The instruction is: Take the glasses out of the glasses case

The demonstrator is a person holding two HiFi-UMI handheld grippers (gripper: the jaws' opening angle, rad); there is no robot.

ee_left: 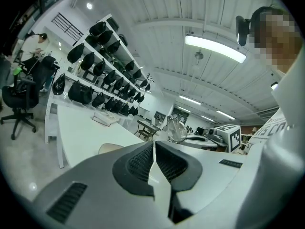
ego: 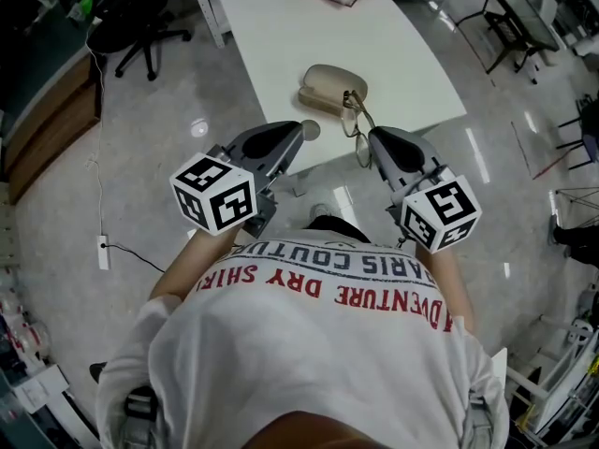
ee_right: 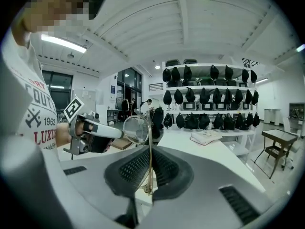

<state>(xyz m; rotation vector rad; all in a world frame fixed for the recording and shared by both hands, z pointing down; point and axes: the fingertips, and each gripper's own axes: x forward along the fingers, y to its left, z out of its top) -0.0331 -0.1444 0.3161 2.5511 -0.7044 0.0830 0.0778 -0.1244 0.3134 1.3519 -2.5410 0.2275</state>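
Glasses, thin wire-framed with clear round lenses (ee_right: 136,129), are out in the air, pinched by one slim arm in the right gripper (ee_right: 148,152). Its ribbed jaws are closed down tight on that wire, almost meeting. From the head view the glasses (ego: 356,120) hang just in front of the beige rounded glasses case (ego: 328,87), which sits on the near end of the white table (ego: 281,26); whether the frame touches the case's edge is hard to tell. The left gripper (ee_left: 154,144) hovers just beside, jaws pressed together with nothing between them.

So the removal looks nearly complete. The grip is on a single thin arm, which makes the frame liable to pivot or slip. The right hand would do well to keep its squeeze even, draw away from the case smoothly without jerking, and hold the lenses off the table edge. The left could steady the case if it drags along.
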